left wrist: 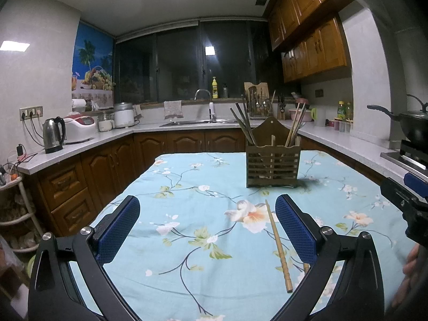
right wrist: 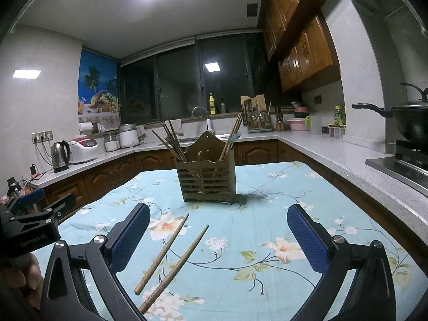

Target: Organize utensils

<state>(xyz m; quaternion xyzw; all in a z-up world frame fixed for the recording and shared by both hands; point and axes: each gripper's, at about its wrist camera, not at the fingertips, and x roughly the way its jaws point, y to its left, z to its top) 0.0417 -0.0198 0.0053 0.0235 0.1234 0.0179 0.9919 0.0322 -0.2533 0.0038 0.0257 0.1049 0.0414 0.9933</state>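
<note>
Right wrist view: two loose chopsticks (right wrist: 171, 256) lie on the floral tablecloth (right wrist: 267, 214) at about 7 o'clock from the wooden holder (right wrist: 207, 180), tips pointing toward it, handles nearer the camera.
Right gripper (right wrist: 218, 238): fingers spread wide, holding nothing — the sticks sit just inside its left finger.
Left gripper (left wrist: 207, 230): likewise apart and empty; in its view one chopstick (left wrist: 278, 246) lies by its right finger.
Holder: upright at 12 o'clock, dark sticks in the left compartment, pale ones in the right.
Step in hand, as I judge: pick up one stick.
Doing it well: centre the stick between the pads, close near mid-shaft, lift level — then tilt it upright and drop it handle-up into the matching compartment.
</note>
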